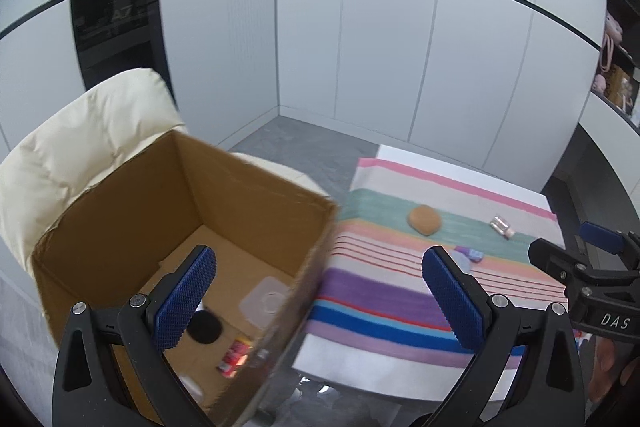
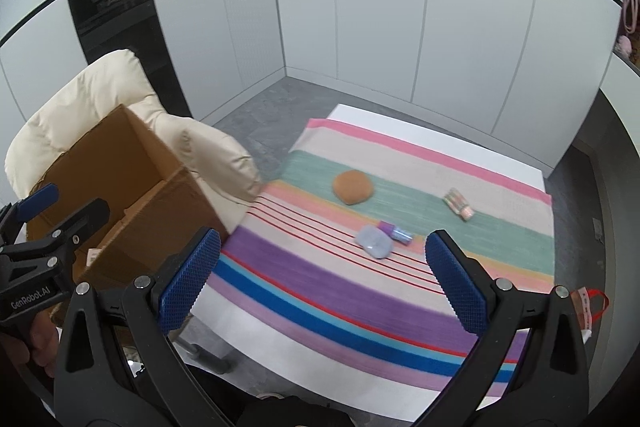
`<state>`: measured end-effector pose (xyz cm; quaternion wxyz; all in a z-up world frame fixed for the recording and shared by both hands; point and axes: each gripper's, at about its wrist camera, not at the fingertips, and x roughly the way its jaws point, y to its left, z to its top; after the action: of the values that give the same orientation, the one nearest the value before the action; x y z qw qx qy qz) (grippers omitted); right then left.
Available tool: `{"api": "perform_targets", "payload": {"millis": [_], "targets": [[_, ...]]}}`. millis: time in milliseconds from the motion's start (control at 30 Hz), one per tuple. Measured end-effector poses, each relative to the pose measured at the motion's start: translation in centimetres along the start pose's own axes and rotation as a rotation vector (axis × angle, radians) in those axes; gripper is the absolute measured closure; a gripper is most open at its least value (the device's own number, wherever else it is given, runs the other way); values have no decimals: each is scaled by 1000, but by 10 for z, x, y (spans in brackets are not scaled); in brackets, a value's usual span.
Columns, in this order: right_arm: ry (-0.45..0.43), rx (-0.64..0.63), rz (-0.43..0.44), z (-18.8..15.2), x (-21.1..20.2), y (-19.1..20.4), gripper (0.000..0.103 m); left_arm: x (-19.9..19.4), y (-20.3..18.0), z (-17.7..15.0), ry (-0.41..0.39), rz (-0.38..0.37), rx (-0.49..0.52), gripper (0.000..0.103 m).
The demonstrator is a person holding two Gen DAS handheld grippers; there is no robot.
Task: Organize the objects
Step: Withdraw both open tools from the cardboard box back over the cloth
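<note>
While both tools hang above the near edge of the table (image 2: 400, 119), neither carries anything: the left gripper (image 1: 320, 301) has its fingers spread wide over the box (image 1: 120, 227), and the right gripper (image 2: 322, 277) is just as wide apart over the striped cloth (image 2: 320, 291). That box sits on a cream chair (image 2: 200, 147) just left of the table, presumably so things can be dropped straight in; a clear lid (image 1: 266, 301), a black disc (image 1: 205, 327) and a small red packet (image 1: 236, 351) already lie on its floor. Still out on the cloth are a brown bun (image 2: 353, 187), a pale blue case (image 2: 374, 242) touching a purple tube (image 2: 396, 231), and a small pack (image 2: 459, 203) further right. All stand well clear of the cloth's edges, with open room around each for fingers to come down
</note>
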<state>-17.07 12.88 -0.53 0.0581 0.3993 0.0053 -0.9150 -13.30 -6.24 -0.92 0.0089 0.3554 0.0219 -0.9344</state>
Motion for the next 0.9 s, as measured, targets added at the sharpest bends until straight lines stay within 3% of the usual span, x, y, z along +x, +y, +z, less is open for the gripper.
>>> {"api": "perform_targets", "payload": {"millis": [633, 900], "targets": [[7, 133, -108, -27, -32, -106, 0, 13, -100, 7, 12, -136, 124, 0], [30, 189, -133, -44, -37, -148, 0, 31, -141, 2, 62, -183, 174, 0]]}}
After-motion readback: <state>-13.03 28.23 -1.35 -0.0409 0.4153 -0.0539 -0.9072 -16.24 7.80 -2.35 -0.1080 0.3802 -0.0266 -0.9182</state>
